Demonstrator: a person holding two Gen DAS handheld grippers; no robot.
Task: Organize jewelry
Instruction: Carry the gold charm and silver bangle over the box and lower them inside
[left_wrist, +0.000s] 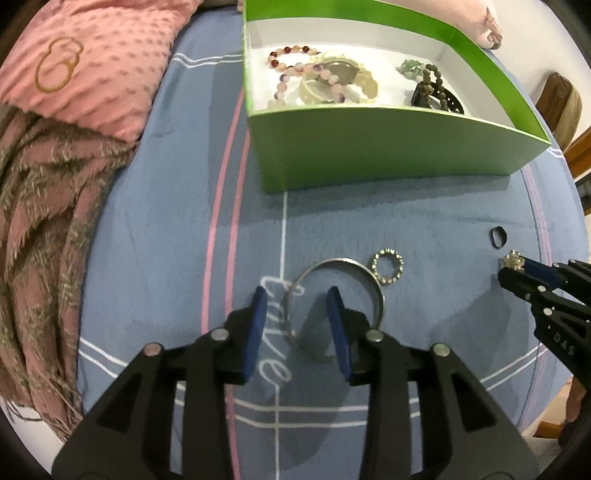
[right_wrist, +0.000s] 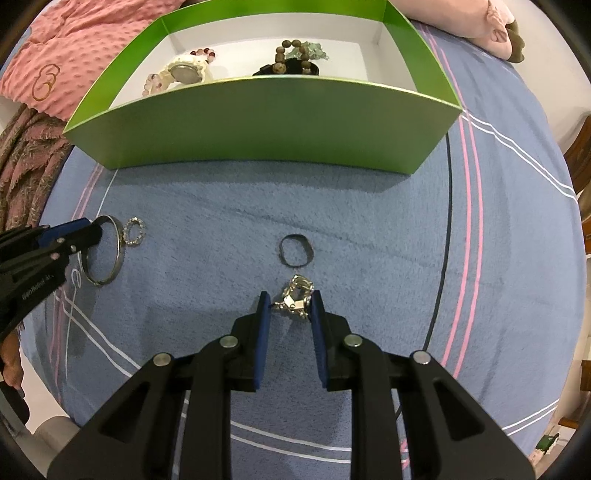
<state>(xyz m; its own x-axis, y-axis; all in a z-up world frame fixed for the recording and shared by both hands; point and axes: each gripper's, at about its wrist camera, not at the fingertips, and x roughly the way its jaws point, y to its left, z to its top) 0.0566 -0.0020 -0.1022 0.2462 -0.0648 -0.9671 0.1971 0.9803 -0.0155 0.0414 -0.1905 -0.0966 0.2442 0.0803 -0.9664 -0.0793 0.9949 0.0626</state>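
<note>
Hovering over a silver bangle (left_wrist: 334, 306) at lower centre of the left wrist view, the left gripper (left_wrist: 298, 295) has its blue pads apart, straddling the bangle's left rim without pressing it, so released. Bangle lies flat on the blue bedspread (left_wrist: 177, 236); a small rhinestone ring (left_wrist: 388, 266) sits just beside its upper right edge. Right gripper (right_wrist: 289, 300), lower centre of the right wrist view, is clenched on a silver chain-like ornament (right_wrist: 297, 293), pads touching both its sides. Just above it a dark ring (right_wrist: 296, 251) lies alone on the spread. Green box (right_wrist: 258, 122) with white inside fills the top of both views, holding a pink bead bracelet (left_wrist: 295, 70), a pale watch (right_wrist: 186, 72), brown wooden beads (right_wrist: 291, 55) and green stones (left_wrist: 410, 68). Pink pillow (left_wrist: 92, 66) and fringed scarf (left_wrist: 40, 206) at upper left and left.
</note>
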